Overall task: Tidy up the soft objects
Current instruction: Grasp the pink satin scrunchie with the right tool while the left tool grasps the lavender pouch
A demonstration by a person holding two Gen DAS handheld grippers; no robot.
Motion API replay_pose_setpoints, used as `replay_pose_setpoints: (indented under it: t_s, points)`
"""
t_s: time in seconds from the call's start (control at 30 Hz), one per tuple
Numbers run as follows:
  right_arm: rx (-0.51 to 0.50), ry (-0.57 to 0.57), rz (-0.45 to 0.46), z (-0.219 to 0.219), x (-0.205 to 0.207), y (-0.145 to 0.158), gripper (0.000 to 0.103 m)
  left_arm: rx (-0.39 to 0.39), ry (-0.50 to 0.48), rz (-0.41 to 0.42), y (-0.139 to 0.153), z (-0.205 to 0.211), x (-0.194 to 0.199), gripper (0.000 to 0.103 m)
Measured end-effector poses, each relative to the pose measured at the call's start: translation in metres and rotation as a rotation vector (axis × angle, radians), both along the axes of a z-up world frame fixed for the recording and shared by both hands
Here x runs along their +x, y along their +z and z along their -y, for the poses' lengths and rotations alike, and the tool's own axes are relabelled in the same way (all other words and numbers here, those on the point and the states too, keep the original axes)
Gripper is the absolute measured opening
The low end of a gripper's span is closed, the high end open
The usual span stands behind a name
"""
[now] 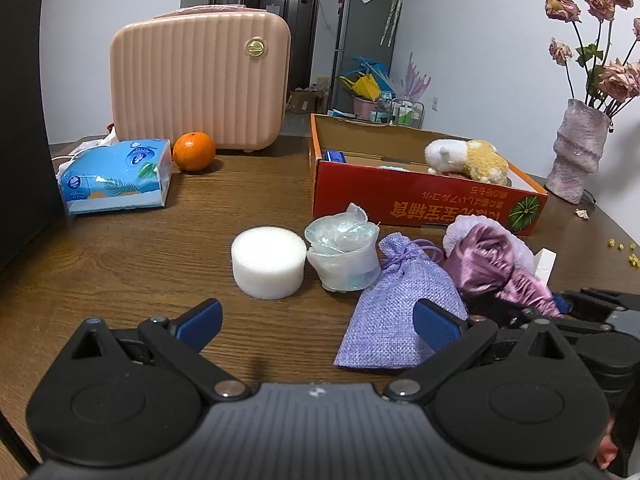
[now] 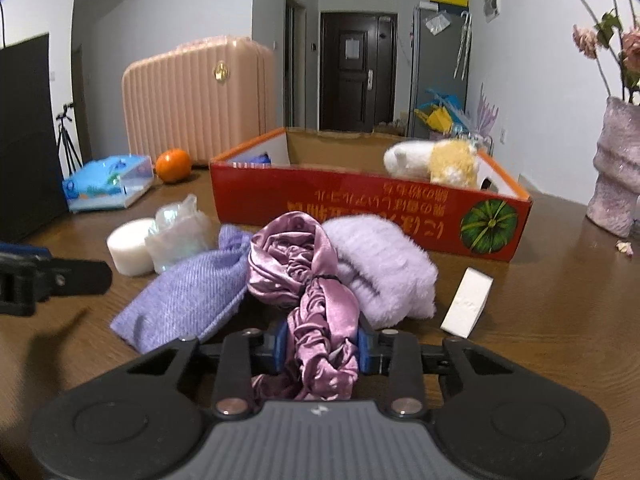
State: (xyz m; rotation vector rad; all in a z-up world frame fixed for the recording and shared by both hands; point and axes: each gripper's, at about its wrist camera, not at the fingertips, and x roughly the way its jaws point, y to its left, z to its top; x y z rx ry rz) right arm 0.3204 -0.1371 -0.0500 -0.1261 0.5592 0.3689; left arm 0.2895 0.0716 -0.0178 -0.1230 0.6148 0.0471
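Right hand-held gripper (image 2: 322,350) pinching pink satin scrunchie (image 2: 316,300) on the wooden counter (image 2: 540,320), beside lilac pouch (image 2: 188,300) and fluffy purple cloth (image 2: 380,264). Left hand-held gripper (image 1: 316,320) spread, empty, hovering near the pouch. Grasp step apparently done; next, likely a lift over the near wall into red box (image 2: 360,208), holding plush toy (image 2: 436,160).
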Motion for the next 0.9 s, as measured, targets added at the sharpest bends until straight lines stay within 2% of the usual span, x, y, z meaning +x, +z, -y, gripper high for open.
replay_pose_setpoints:
  t_s: [0.3, 0.9]
  points:
    - [0.064, -0.02, 0.094, 0.019, -0.011, 0.021, 0.031, 0.0, 0.015, -0.008, -0.003, -0.002, 0.003, 0.103]
    - [0.088, -0.053, 0.131, 0.047, -0.01, 0.027, 0.032, -0.03, -0.044, -0.017, -0.007, 0.022, 0.02, 0.103]
